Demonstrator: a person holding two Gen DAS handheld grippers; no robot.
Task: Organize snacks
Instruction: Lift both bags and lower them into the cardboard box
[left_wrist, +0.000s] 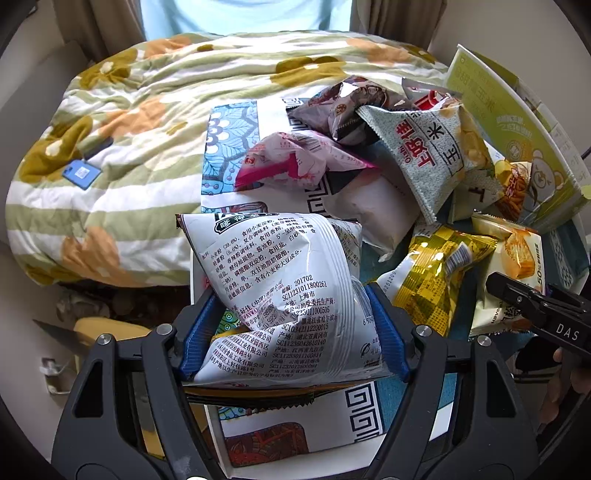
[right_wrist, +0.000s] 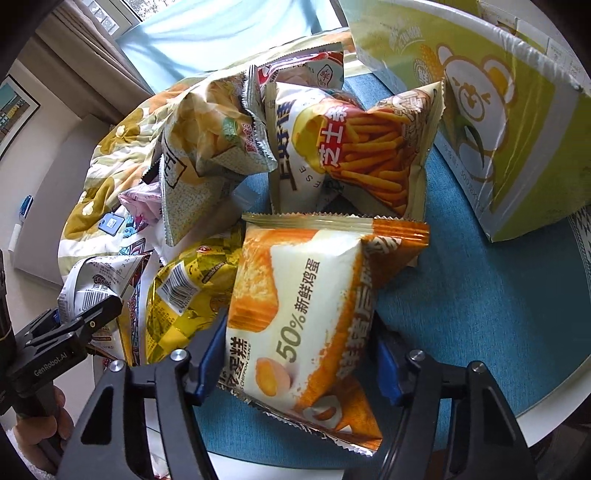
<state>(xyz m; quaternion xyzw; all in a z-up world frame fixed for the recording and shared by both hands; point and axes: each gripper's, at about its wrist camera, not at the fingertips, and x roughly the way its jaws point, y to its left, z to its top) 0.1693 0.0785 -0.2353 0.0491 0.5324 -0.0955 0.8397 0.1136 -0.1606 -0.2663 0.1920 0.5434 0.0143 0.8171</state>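
My left gripper (left_wrist: 293, 328) is shut on a white snack bag with black printed text (left_wrist: 280, 291), held over the patterned table edge. My right gripper (right_wrist: 295, 354) is shut on an orange and white chiffon cake packet (right_wrist: 306, 306); the packet also shows in the left wrist view (left_wrist: 517, 258), with the right gripper at the right edge (left_wrist: 517, 295). A pile of snack bags lies behind: a yellow checkered bag (right_wrist: 184, 295), a cheese-stick bag (right_wrist: 369, 155), a speckled chip bag (left_wrist: 432, 155), a pink and white bag (left_wrist: 295, 162) and a dark bag (left_wrist: 351, 107).
A green cardboard box with a bear print (right_wrist: 480, 110) stands at the right on the teal tablecloth (right_wrist: 498, 314). A bed with a floral striped quilt (left_wrist: 110, 147) lies beyond the table, with a blue card (left_wrist: 81, 171) on it. The left gripper shows in the right wrist view (right_wrist: 74, 325).
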